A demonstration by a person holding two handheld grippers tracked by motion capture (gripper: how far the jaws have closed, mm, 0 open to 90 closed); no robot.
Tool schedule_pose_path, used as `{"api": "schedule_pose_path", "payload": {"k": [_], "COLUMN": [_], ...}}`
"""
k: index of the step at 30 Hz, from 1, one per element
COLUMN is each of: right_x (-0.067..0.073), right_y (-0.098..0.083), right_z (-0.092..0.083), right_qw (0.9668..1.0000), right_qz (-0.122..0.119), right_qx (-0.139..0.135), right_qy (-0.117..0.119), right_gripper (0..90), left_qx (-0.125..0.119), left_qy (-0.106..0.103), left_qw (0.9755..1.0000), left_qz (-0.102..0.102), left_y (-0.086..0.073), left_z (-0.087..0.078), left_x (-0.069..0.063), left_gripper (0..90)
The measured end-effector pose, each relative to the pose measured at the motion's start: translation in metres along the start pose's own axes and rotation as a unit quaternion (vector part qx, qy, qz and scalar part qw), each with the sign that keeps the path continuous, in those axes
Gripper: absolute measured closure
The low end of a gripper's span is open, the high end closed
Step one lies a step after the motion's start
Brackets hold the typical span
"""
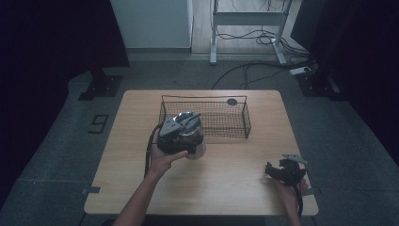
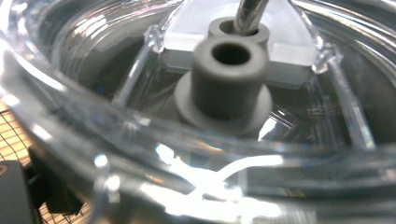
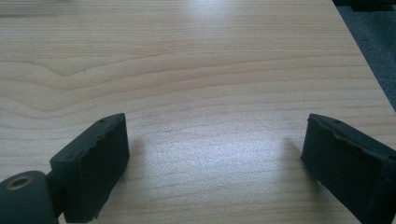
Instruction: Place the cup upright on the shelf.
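Observation:
A clear plastic jar point(image 1: 192, 136) with a shiny lid or top sits just in front of the wire basket point(image 1: 235, 123), near the table's middle. My left gripper point(image 1: 181, 135) is shut on the jar's left side, with the hand behind it. In the left gripper view I look straight into the clear jar point(image 2: 84, 154): a grey hollow post point(image 2: 229, 79) rises from its bottom, and a metal rod point(image 2: 250, 14) enters a second grey socket behind it. My right gripper point(image 1: 278, 170) rests low at the table's front right, jaws wide apart over bare wood point(image 3: 215, 140), nothing between them.
The dark wire basket is long and low, with a small black round object point(image 1: 231, 101) at its far rim. Its mesh point(image 2: 9, 133) shows at the left edge of the left gripper view. Beyond the wooden table point(image 1: 226, 188) are desk legs and floor cables.

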State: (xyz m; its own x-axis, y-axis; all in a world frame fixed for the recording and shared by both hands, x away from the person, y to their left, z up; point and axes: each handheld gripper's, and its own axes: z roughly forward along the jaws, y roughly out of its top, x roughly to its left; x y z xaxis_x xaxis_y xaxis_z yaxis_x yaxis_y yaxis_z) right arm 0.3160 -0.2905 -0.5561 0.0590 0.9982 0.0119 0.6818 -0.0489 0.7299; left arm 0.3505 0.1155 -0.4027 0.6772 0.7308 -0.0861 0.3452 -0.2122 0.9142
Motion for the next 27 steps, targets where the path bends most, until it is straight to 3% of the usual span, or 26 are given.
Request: {"api": "schedule_pose_path", "payload": {"k": [27], "right_x": [0.0], "right_y": [0.0], "right_z": [0.0], "right_qw": [1.0], "right_qz": [0.004], "right_qx": [0.003], "right_qy": [-0.004], "right_gripper": [7.2], "left_qx": [-0.01], "left_qy": [0.019], "left_qw": [0.9998], "left_qz": [-0.001], "left_y": [0.023], "left_z": [0.001], "left_x": [0.015], "left_gripper": [3.8]}}
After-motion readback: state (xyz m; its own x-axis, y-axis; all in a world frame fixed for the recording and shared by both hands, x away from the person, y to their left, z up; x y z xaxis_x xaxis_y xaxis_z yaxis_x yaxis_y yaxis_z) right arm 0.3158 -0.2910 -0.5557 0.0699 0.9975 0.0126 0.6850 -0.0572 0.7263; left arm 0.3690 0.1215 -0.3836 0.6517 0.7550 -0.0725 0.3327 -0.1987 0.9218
